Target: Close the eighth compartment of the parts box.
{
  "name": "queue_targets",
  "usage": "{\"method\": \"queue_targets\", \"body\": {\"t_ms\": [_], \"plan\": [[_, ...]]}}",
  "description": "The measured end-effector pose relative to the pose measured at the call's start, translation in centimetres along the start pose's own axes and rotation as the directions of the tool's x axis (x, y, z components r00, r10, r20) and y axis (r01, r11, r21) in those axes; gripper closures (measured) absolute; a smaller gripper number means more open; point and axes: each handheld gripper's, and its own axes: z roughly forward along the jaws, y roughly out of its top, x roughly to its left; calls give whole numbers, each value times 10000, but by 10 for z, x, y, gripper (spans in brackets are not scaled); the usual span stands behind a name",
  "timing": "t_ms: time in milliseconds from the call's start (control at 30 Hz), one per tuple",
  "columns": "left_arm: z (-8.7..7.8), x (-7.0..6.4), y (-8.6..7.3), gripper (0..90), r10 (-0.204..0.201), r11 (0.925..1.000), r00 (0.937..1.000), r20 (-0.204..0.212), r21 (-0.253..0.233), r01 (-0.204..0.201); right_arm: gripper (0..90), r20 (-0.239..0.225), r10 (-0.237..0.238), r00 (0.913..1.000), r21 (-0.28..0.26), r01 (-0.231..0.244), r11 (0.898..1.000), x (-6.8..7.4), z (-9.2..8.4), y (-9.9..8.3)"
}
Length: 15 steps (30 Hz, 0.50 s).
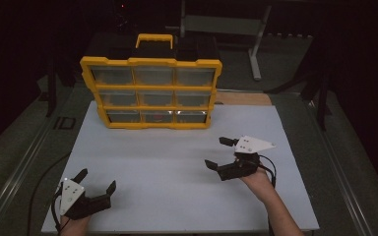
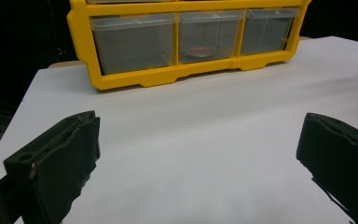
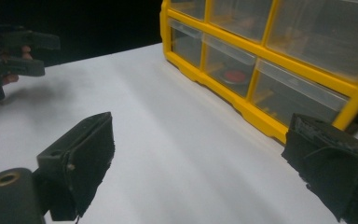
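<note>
Tongs on both sides, left tongs and right tongs, gape wide and empty over the worktop, aimed at the yellow drawer cabinet ahead, apparently readying a reach.

A darkened lab or recording studio is suggested. A white table is set on a grey floor, and black curtains are hung around it on every side. A metal stand is seen behind the table. A yellow parts organiser with clear drawers, of the sort kept in workshops, is stood on the table.
</note>
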Motion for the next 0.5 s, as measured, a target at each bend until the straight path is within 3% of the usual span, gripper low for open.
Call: {"method": "queue_targets", "body": {"t_ms": [500], "plan": [[0,-1,0,0,26,10000,10000,-3,12,-26,82,269,-104,9996,-209,110,9997,-4,-39,-29]]}}
